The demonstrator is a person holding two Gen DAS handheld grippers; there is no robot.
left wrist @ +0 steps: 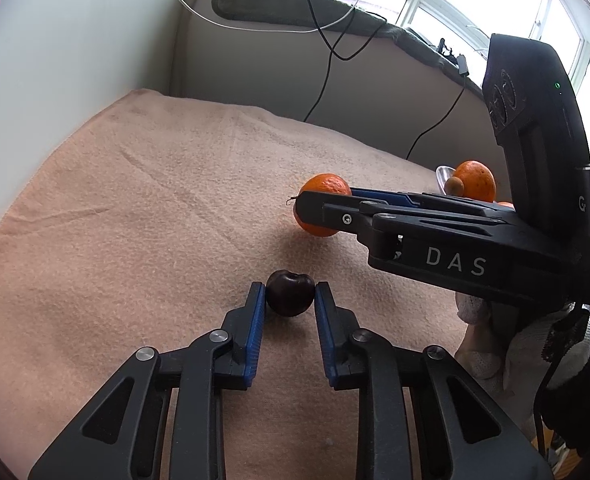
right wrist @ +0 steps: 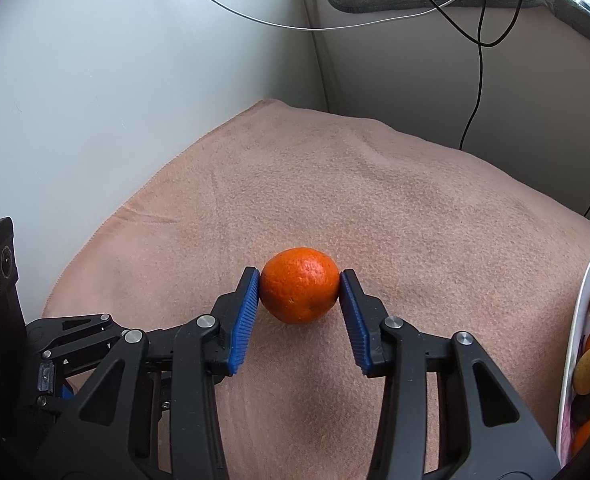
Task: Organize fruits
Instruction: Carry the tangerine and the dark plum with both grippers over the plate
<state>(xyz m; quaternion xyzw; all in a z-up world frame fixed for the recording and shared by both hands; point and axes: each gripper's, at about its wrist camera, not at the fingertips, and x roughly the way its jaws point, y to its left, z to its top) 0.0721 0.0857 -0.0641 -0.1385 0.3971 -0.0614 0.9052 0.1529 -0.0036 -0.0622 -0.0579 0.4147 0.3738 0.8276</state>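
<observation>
- Left wrist view, lower centre: the left hand-held gripper [left wrist: 290, 294] grasps a dark plum [left wrist: 289, 293] on the pink cloth [left wrist: 155, 200], blue pads touching both sides.
- Right wrist view, centre: the right hand-held gripper [right wrist: 299, 294] clamps an orange [right wrist: 299, 295] on the cloth.
- Right edge: a plate [right wrist: 573, 356] holds more fruit.

**Soft daylight, sharp centre, bowed edges**

Daylight enters through the window [left wrist: 491, 4] at upper right of the left wrist view, where the panes blow out to white. Soft shadows lie on the blanket [left wrist: 143, 208] under the plum [left wrist: 290, 294] and the orange [right wrist: 299, 290]. Both views are sharp in the middle, strongly curved at the rims, with dark vignetted corners.
</observation>
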